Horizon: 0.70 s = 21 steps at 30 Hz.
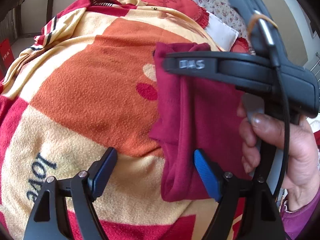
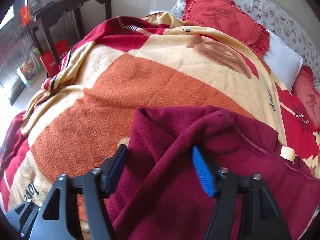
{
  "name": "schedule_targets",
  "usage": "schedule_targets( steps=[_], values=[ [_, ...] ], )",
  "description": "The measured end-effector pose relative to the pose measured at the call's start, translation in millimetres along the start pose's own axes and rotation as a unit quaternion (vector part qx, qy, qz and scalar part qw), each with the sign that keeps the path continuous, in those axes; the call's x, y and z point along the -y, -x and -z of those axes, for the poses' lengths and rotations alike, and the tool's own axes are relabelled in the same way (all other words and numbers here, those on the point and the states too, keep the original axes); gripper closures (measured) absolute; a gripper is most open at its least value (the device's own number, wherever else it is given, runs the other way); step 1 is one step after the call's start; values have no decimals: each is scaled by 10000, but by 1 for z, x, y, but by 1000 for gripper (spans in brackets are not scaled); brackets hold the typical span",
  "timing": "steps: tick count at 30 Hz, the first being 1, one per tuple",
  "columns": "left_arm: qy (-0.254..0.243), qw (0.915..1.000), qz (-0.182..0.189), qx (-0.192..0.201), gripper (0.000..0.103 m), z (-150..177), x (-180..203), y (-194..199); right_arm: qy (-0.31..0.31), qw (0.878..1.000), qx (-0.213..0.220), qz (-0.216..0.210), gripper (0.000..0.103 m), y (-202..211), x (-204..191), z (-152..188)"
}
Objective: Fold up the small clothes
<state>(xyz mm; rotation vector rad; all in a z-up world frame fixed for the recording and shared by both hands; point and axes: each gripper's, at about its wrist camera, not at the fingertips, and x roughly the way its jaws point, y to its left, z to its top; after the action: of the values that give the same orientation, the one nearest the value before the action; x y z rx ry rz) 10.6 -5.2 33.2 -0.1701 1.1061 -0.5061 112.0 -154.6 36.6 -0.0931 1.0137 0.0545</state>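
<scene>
A dark red garment (image 2: pixel 230 160) lies bunched on the blanket, a raised fold running across it and a cream label at its right edge. My right gripper (image 2: pixel 160 170) hovers over its left part with the blue pads apart; the fold lies between them but neither pad presses it. In the left wrist view the garment (image 1: pixel 208 116) lies at the right. My left gripper (image 1: pixel 156 170) is open, its right finger over the cloth's lower edge and its left finger over bare blanket. The right gripper (image 1: pixel 167 64) reaches in from the right over the garment's top, held by a hand (image 1: pixel 270 140).
An orange, cream and red fleece blanket (image 2: pixel 140 84) with the word "love" covers the bed. Red frilled cushions (image 2: pixel 224 16), a white pillow (image 2: pixel 284 60) and a floral sheet lie at the head. A dark table (image 2: pixel 76 2) and red bags (image 2: pixel 54 58) stand beyond the left edge.
</scene>
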Motion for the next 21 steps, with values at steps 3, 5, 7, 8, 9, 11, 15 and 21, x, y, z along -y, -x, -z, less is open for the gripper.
schedule_targets(
  steps=[3,5,7,8,9,11,15,21],
  values=[
    [-81,9998,182,87,19,-1,6,1,-406,9976,58,-556,101,11,24,2],
    [-139,9994,295,145,18,-2,12,-1,-700,9932,101,-923,103,19,39,4],
    [-182,9991,347,172,17,-4,17,-6,-924,9879,194,-1234,103,30,53,7],
    [-192,9989,406,167,17,-5,19,-9,-988,9859,232,-1334,103,35,57,9],
    [-184,9986,482,150,18,-6,20,-12,-1052,9834,275,-1451,103,40,62,10],
    [-63,9973,724,97,36,-9,21,-17,-1114,9809,315,-1561,103,48,67,11],
    [132,9928,1176,198,72,-8,23,-14,-1172,9788,306,-1651,103,56,74,13],
    [-213,9915,1166,541,81,-4,39,5,-1146,9839,257,-1346,57,56,69,1]
  ],
)
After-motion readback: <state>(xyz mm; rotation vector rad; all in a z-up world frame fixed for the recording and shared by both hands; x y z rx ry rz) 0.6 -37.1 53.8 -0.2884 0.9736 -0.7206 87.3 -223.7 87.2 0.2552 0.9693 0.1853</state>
